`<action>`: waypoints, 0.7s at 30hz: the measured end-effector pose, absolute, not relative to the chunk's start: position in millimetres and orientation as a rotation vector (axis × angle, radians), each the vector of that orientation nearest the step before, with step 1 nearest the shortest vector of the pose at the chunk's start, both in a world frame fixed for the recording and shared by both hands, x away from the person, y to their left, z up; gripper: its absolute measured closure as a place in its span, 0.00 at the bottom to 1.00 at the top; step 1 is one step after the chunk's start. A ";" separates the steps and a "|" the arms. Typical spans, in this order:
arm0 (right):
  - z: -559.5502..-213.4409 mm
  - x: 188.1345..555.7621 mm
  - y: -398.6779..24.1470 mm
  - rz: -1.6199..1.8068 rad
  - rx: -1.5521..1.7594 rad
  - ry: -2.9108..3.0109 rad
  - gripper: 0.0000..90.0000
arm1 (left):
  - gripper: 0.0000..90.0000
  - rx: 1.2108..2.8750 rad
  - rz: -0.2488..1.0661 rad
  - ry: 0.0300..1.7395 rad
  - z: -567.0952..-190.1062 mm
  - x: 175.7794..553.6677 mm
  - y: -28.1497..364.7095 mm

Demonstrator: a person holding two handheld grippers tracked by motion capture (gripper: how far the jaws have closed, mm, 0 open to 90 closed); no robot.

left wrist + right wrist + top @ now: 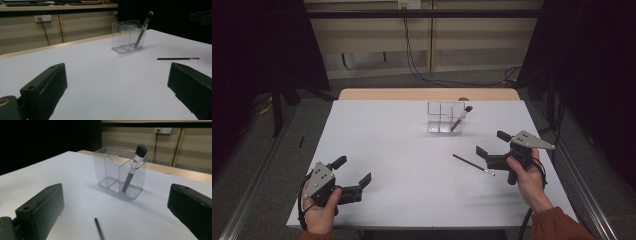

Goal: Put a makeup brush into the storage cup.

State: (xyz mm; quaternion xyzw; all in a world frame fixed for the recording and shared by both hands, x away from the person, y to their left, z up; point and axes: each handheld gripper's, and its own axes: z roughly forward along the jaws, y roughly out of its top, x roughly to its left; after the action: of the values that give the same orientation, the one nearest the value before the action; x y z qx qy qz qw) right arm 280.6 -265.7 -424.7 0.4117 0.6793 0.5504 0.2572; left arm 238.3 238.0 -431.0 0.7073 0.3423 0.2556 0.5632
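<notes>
While one brush already leans in the clear organizer, the wide-open right tool hovers beside the thin brush lying on the bench, likely next to grasp; the left tool waits wide, empty.

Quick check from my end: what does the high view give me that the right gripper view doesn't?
High view alone: both hands with the left gripper and the right gripper, both open and holding nothing, the thin brush's full length lying flat by the right gripper, and the table's whole outline.

Right gripper view alone: close detail of the makeup brush, bristles up, leaning in a corner compartment of the clear organizer.

Shared: organizer, makeup brush, white tabletop, and the thin brush, whose end alone reaches the right gripper view.
</notes>
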 end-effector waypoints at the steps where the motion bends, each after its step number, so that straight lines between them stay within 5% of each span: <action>1: -425.8 277.6 -267.4 1.514 1.125 1.846 0.00 | 0.03 1.664 0.604 0.809 -431.0 238.1 237.9; 21: -438.3 233.4 -291.2 1.445 1.122 1.811 0.00 | 0.03 1.657 0.608 0.819 -431.3 236.0 241.6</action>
State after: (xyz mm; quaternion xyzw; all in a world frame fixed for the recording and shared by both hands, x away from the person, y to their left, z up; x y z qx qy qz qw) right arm 233.4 -291.2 -438.3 0.4184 0.6755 0.5388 0.2798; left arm 236.0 241.6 -431.3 0.7038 0.3479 0.2582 0.5630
